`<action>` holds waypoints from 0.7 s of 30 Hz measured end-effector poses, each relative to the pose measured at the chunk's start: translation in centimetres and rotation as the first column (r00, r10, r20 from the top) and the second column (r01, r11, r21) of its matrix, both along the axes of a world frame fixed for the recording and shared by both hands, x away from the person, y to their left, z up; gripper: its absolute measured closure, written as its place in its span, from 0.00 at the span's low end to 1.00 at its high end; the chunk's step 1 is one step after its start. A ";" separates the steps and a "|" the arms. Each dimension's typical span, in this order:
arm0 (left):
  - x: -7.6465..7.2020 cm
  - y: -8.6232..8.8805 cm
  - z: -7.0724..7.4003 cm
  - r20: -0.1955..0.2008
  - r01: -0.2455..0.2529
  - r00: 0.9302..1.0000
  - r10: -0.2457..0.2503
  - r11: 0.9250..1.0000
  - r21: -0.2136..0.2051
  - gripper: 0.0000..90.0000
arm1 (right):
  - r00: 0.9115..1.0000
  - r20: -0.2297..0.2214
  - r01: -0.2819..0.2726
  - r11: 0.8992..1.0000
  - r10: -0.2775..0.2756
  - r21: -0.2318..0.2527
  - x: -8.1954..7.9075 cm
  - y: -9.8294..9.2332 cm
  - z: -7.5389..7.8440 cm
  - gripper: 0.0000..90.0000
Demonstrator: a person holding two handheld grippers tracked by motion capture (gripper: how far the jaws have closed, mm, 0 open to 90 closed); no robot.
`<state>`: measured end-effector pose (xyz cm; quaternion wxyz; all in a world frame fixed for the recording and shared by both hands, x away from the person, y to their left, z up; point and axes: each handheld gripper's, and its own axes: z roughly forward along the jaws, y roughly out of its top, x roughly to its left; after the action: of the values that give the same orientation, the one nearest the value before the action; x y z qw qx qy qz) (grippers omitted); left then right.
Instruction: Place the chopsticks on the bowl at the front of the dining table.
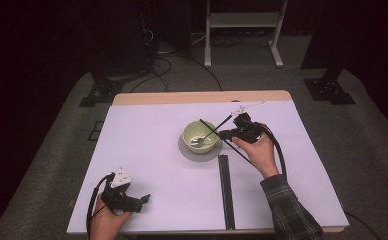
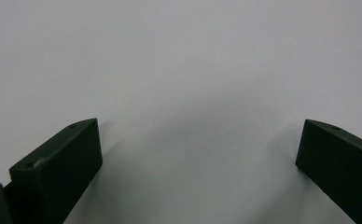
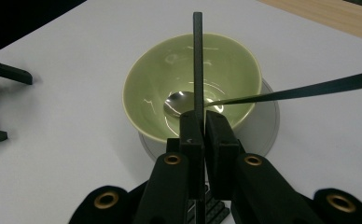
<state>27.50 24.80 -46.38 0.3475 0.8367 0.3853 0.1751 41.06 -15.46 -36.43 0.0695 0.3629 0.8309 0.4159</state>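
Observation:
A pale green bowl stands on a round grey plate at the middle of the white table. A metal spoon lies in the bowl, its dark handle slanting out over the rim. My right gripper is beside the bowl, shut on a thin black stick that reaches across the bowl's mouth. My left gripper rests near the table's front left, jaws wide open over bare white surface with nothing between them.
A long black strip lies on the table in front of the plate, running toward the front edge. A white stick-like item lies near the far edge behind the bowl. A wooden border edges the table's far side.

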 end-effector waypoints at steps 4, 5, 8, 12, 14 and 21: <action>0.0 0.0 0.0 0.000 0.000 1.000 0.000 1.000 0.000 0.00 | 1.000 -0.001 -0.002 1.000 0.002 0.001 0.3 0.5 -0.1 0.96; 0.0 0.0 0.0 0.000 0.000 1.000 0.000 1.000 0.000 0.00 | 1.000 -0.002 -0.003 1.000 0.003 0.004 0.5 0.6 -0.1 0.96; 0.0 0.0 0.0 0.000 0.000 1.000 0.000 1.000 -0.001 0.00 | 1.000 -0.002 -0.005 1.000 0.005 0.004 0.8 1.0 -0.1 0.96; 0.0 0.0 0.0 -0.001 -0.002 1.000 0.001 1.000 -0.004 0.00 | 1.000 -0.004 -0.007 1.000 0.007 0.005 1.2 1.5 0.0 0.96; 0.0 0.0 0.0 0.000 -0.002 1.000 0.002 1.000 -0.004 0.00 | 1.000 0.000 -0.010 1.000 0.010 0.004 1.4 1.8 0.0 0.96; 0.0 0.0 0.0 0.000 -0.002 1.000 0.002 1.000 -0.005 0.00 | 1.000 -0.001 -0.013 1.000 0.013 -0.001 2.0 2.9 0.1 0.96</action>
<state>27.49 24.78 -46.41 0.3493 0.8356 0.3864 0.1745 43.11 -12.58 -36.33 0.0668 0.3574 0.8337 0.4157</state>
